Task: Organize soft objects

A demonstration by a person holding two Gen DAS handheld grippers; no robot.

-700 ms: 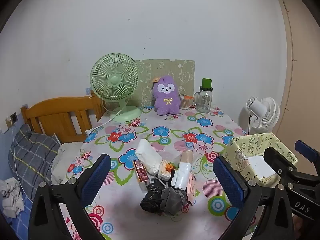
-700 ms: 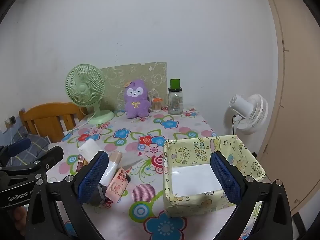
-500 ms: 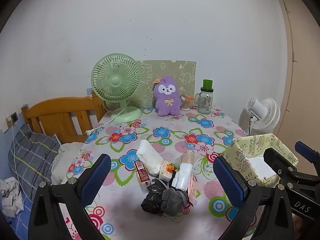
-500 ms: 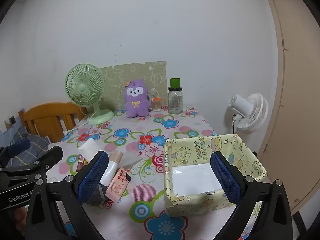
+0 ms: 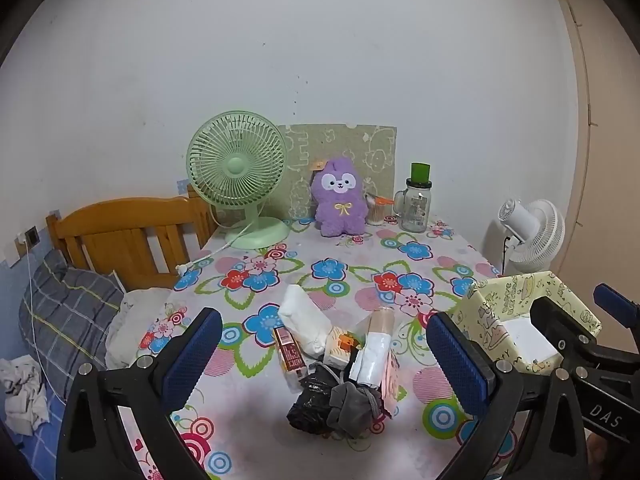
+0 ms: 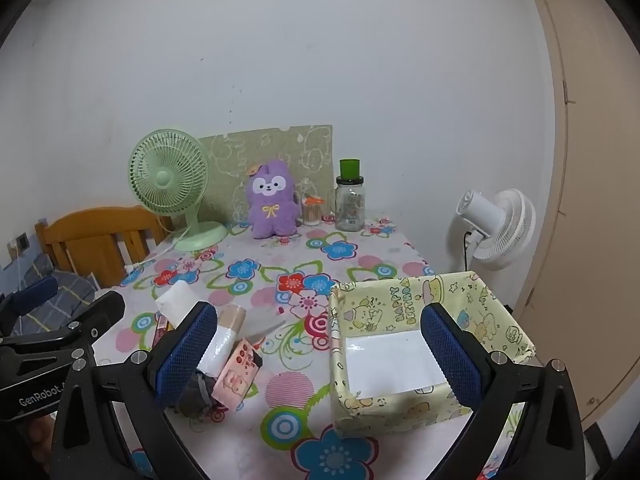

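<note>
A heap of soft things lies on the flowered tablecloth (image 5: 352, 264): a grey sock (image 5: 352, 404), a black bundle (image 5: 308, 408), a white pack (image 5: 304, 324), a white roll (image 5: 374, 360) and a pink packet (image 6: 236, 376). A yellow cartoon-print box (image 6: 400, 308) with a white floor stands to the right and shows in the left wrist view (image 5: 496, 316) too. My left gripper (image 5: 324, 364) is open above the heap, holding nothing. My right gripper (image 6: 320, 352) is open and empty, between heap and box.
At the table's back stand a green fan (image 5: 238, 168), a purple plush (image 5: 340, 200), a jar with a green lid (image 5: 416, 204) and a small cup (image 5: 376, 212). A white fan (image 6: 496, 228) stands at the right. A wooden bed head (image 5: 124, 236) is at the left.
Both grippers have drifted very slightly; the view shifts a little. The heap and the box have not moved, and both grippers stay open.
</note>
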